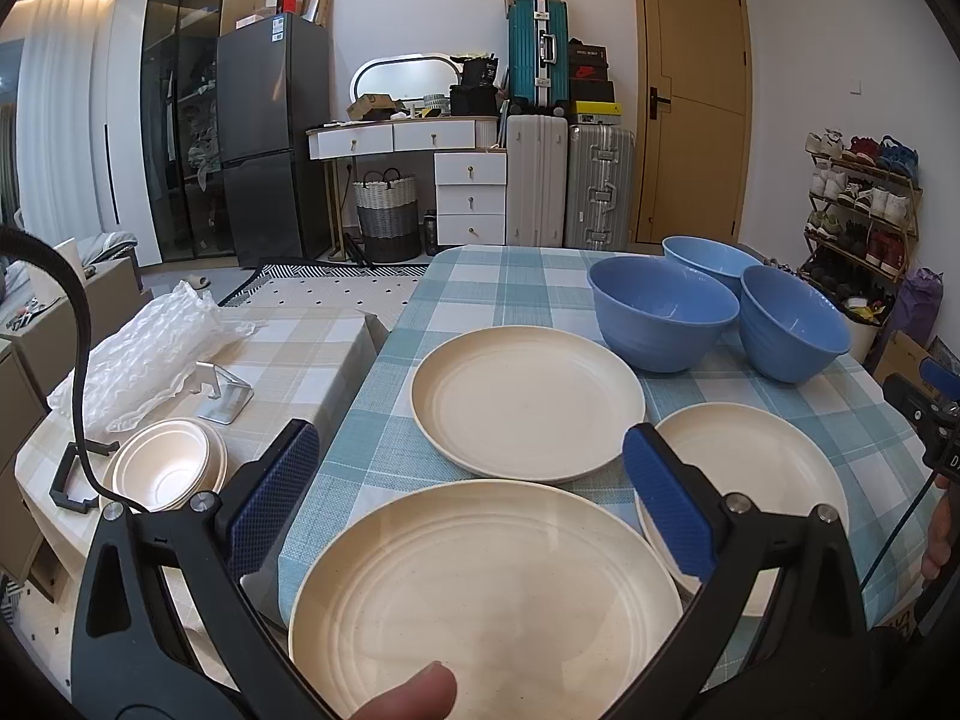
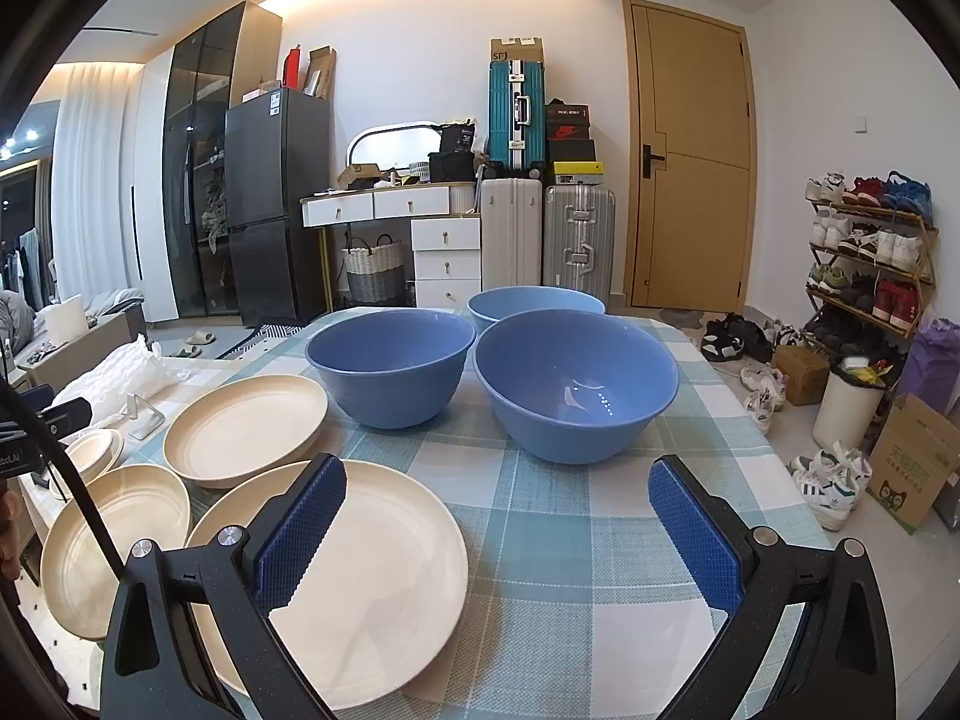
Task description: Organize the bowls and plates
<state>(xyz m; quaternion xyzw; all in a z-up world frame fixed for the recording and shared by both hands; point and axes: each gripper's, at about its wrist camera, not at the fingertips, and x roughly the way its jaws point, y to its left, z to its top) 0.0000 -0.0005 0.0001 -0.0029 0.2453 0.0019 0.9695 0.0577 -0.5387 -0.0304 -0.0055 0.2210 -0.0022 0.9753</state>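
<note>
**A:** Status of crockery on the worktop (image 2: pixel 540 540)?

**B:** Three cream plates, all lying flat and single, none stacked. Near plate (image 1: pixel 480 588) at the front left corner, directly under the left gripper (image 1: pixel 471 495). Far plate (image 1: pixel 528 402) behind it, edges close, contact not determinable. Right plate (image 1: pixel 750 480) just beside both. Three blue bowls, upright, clustered at the far end: left bowl (image 2: pixel 390 360), right bowl (image 2: pixel 576 384), rear bowl (image 2: pixel 534 303) partly hidden behind those two. No nesting.

**A:** Grippers?

**B:** Left fingers (image 1: pixel 276 492) spread wide, holding nothing, hovering above the near plate. Right gripper (image 2: pixel 498 531) likewise spread and empty, right plate beneath its left finger, right bowl ahead. A fingertip (image 1: pixel 414 696) visible at the bottom edge of the left view.

**A:** Anything else of note?

**B:** Small stack of pale bowls (image 1: pixel 168 471) on the lower side surface to the left, beside crumpled wrap (image 1: pixel 150 348). Part of the task or not: unclear.

**A:** Progress?

**B:** Judged at the start. Nothing grouped so far. Remaining, by estimate: plates into one pile, bowls nested into one.
</note>
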